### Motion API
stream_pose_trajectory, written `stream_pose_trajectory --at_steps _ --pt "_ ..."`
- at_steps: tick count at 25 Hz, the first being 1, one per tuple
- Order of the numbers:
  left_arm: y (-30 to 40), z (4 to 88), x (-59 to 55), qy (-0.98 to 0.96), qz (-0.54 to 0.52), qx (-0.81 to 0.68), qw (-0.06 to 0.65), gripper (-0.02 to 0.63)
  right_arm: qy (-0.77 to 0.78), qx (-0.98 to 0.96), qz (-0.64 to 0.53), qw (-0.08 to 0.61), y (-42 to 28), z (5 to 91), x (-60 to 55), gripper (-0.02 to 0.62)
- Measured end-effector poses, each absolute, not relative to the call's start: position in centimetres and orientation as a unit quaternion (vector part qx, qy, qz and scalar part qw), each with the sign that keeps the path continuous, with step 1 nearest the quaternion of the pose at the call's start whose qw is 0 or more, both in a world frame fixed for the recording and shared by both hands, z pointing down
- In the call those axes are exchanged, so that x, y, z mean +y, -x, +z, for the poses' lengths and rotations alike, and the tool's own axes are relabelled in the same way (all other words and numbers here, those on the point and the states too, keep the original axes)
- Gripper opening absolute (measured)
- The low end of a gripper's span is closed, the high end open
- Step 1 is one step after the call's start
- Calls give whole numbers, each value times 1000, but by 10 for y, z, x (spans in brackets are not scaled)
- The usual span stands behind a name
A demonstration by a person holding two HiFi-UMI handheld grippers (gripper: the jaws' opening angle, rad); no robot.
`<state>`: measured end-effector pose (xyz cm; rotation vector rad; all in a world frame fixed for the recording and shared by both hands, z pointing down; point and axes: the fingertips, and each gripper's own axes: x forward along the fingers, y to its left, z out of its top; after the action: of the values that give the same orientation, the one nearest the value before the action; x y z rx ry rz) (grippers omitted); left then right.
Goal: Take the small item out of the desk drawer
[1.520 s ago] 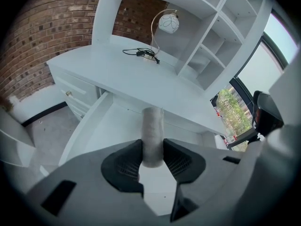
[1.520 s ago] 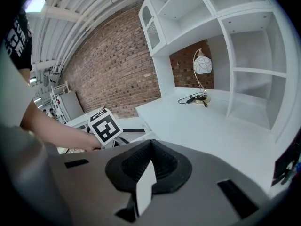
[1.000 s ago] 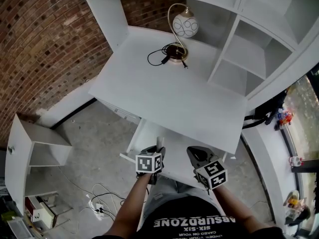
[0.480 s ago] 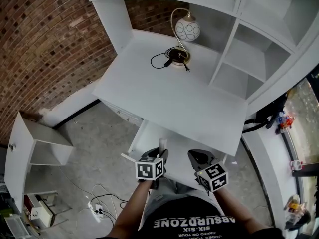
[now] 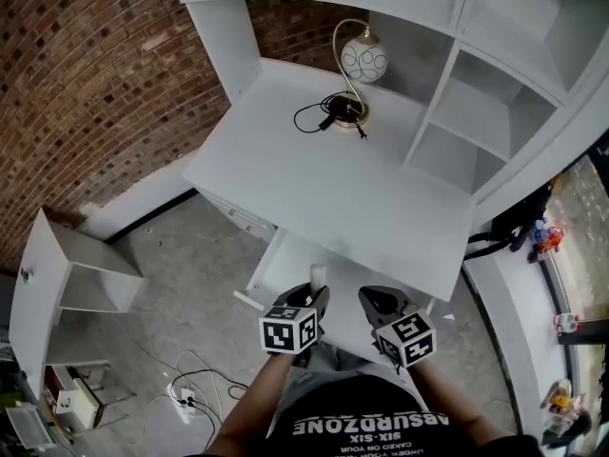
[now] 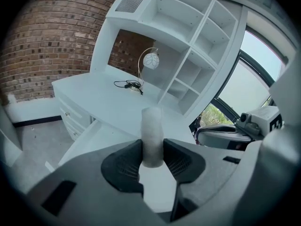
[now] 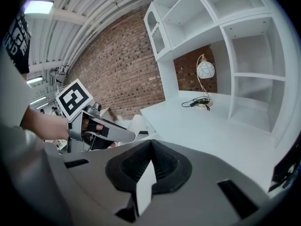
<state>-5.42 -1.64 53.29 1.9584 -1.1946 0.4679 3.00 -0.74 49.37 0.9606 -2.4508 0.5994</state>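
A small white cylinder (image 6: 151, 134) stands upright between the pads of my left gripper (image 6: 152, 154), which is shut on it. From the head view the cylinder (image 5: 317, 276) pokes out ahead of the left gripper (image 5: 318, 298), just above the open white desk drawer (image 5: 282, 261). My right gripper (image 5: 376, 302) hovers beside it on the right, over the drawer's front. Its jaws meet at the tips with nothing between them (image 7: 150, 143). The left gripper (image 7: 96, 131) also shows at the left of the right gripper view.
The white desk top (image 5: 328, 184) carries a lamp with a round shade (image 5: 364, 61) and a black cable (image 5: 319, 117) at the back. White shelves (image 5: 476, 103) rise on the right. A small open cabinet (image 5: 71, 274) and cables (image 5: 190, 388) are on the floor at left.
Both grippers have drawn slightly back toward the person. The left one has kept the white cylinder in its jaws throughout. The head view has shifted a little.
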Motion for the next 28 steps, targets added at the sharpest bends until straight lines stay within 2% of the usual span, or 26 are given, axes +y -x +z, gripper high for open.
stream_pose_trajectory --at_steps 28 --pt "11 477 -27 -808 147 -454 347 140 -354 -896 194 187 -33 461 -21 -2"
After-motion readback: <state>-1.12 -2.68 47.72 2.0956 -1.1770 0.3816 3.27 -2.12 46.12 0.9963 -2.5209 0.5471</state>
